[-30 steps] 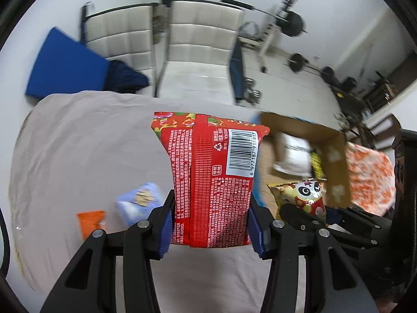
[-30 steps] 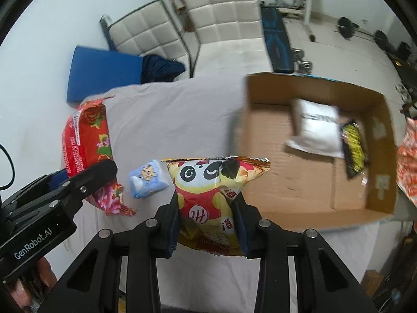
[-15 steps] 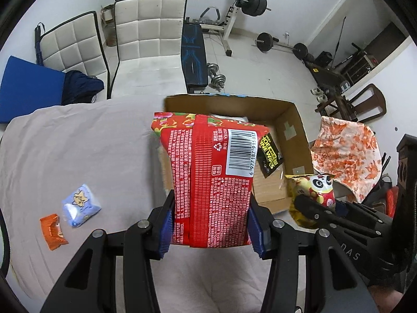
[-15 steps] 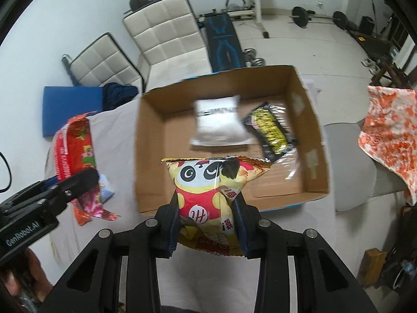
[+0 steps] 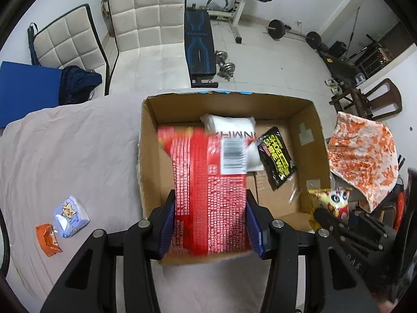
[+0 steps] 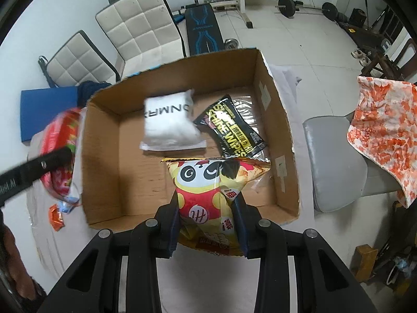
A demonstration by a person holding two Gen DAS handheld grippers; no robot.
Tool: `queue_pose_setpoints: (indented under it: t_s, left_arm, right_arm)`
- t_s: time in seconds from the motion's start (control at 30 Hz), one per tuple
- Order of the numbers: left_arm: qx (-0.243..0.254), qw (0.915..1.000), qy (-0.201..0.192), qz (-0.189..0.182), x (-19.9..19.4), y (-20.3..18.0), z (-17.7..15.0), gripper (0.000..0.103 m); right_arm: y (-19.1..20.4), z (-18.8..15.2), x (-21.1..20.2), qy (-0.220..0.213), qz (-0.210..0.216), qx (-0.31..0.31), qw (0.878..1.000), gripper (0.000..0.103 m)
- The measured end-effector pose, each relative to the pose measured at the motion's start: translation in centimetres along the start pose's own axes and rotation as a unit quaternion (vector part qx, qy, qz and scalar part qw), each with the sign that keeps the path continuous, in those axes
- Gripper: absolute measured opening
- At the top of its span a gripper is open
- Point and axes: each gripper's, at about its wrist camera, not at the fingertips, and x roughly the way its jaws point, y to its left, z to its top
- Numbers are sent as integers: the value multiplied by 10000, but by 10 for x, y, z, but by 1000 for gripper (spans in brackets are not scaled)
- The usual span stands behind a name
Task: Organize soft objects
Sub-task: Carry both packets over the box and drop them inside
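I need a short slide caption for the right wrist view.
Right gripper holds a panda snack bag over an open cardboard box.

left gripper [image 5: 209,224] clamps red packet [image 5: 208,195] | over cardboard box [image 5: 148,140] | packet top blurred, perhaps tilted

Box [image 6: 282,120] open-topped. Inside: left half of floor bare; white pack [image 6: 169,122] at back centre, black wipes [image 6: 232,127] right of it. Outside box's left wall: blue pouch [image 5: 71,212], orange sachet [image 5: 48,239] on cloth.
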Motion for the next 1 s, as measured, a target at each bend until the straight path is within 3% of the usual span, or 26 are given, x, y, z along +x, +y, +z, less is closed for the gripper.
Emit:
queue_pose_setpoints:
  t_s: [0.1, 0.37, 0.6, 0.7, 0.77, 0.83, 0.9, 1.0]
  left_arm:
    - [-123, 9997, 215, -44, 22, 3, 15, 36]
    - [-110, 9973, 664, 277, 92, 9, 50, 35]
    - [7, 9952, 928, 320, 117, 7, 45, 36]
    - [40, 9947, 977, 313, 116, 5, 38, 39]
    - [70, 9949, 949, 347, 111, 3, 32, 43]
    - [114, 9954, 903, 312, 106, 1, 28, 49]
    - [146, 9962, 794, 317, 97, -1, 21, 62]
    - [137, 9980, 541, 289, 80, -3, 11, 77]
  right_arm:
    - [-4, 8, 20, 107, -51, 18, 9999, 38]
    - [-6, 31, 85, 528, -255, 46, 9983, 38]
    - [-7, 36, 123, 1035, -107, 81, 9945, 40]
    - [-6, 36, 122, 1006, -123, 57, 9948, 53]
    - [-4, 35, 115, 870, -162, 11, 9961, 71]
    - [-2, 34, 107, 789, -206, -19, 9967, 73]
    - [0, 30, 97, 696, -274, -73, 9972, 74]
    - [6, 24, 83, 546, -329, -116, 9979, 91]
